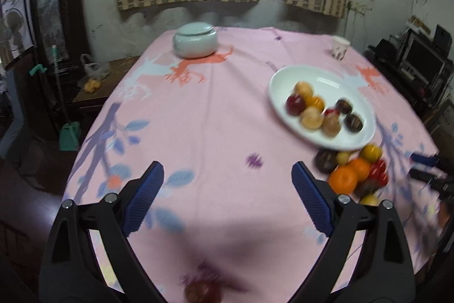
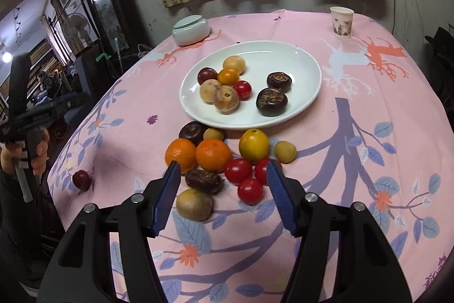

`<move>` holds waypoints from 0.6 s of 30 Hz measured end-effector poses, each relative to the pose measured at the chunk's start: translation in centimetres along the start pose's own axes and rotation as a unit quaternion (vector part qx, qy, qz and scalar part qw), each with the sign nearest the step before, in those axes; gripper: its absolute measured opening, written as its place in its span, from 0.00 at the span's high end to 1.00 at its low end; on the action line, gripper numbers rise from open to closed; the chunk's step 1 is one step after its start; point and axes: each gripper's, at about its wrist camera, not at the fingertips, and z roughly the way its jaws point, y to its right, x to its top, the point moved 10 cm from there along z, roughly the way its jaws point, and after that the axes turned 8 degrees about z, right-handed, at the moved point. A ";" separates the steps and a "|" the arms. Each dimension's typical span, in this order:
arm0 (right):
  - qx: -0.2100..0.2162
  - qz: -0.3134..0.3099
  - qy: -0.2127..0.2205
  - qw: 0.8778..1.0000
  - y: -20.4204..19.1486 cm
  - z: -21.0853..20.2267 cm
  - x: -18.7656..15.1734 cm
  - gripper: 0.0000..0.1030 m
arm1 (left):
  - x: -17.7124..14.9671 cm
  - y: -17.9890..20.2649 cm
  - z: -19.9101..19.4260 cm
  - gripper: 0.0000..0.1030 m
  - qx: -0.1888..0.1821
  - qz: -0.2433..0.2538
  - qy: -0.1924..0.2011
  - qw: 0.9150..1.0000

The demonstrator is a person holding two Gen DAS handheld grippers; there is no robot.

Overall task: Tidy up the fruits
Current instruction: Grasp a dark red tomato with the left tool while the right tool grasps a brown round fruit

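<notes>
A white oval plate [image 2: 306, 67] holds several small fruits; it also shows in the left wrist view [image 1: 326, 82]. A pile of loose fruits lies on the pink cloth in front of it: two oranges [image 2: 212, 154], a yellow fruit [image 2: 253, 144], red tomatoes [image 2: 249, 191], dark fruits [image 2: 204, 180] and a kiwi [image 2: 194, 203]. My right gripper [image 2: 224, 172] is open, low over the pile's near side, around nothing. My left gripper [image 1: 227, 175] is open and empty over bare cloth. A lone dark red plum [image 1: 203, 291] lies below it, also in the right wrist view [image 2: 81, 179].
A pale green lidded jar [image 1: 195, 40] stands at the table's far side, and a paper cup [image 2: 342, 21] at the far right corner. The table's left edge drops off to a dark floor with a low wooden table [image 1: 93, 87].
</notes>
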 end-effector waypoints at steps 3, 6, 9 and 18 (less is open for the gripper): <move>-0.004 -0.003 -0.001 1.000 -0.1 -0.1 -1.0 0.38 | -3.7 -0.7 -1.0 0.10 0.027 0.000 -0.011 1.000; 0.001 -0.002 -0.005 1.000 -0.1 -0.2 -2.1 0.38 | -6.7 -1.2 -1.9 0.10 0.038 -0.016 -0.019 0.999; -0.008 -0.004 -0.006 1.000 0.2 -0.4 -3.4 0.38 | -8.9 -2.0 -2.6 0.10 0.066 -0.021 -0.024 0.997; -0.005 -0.024 -0.007 1.000 -0.6 -1.5 -6.4 0.38 | -13.3 -1.7 -1.8 0.10 0.087 -0.019 -0.056 0.995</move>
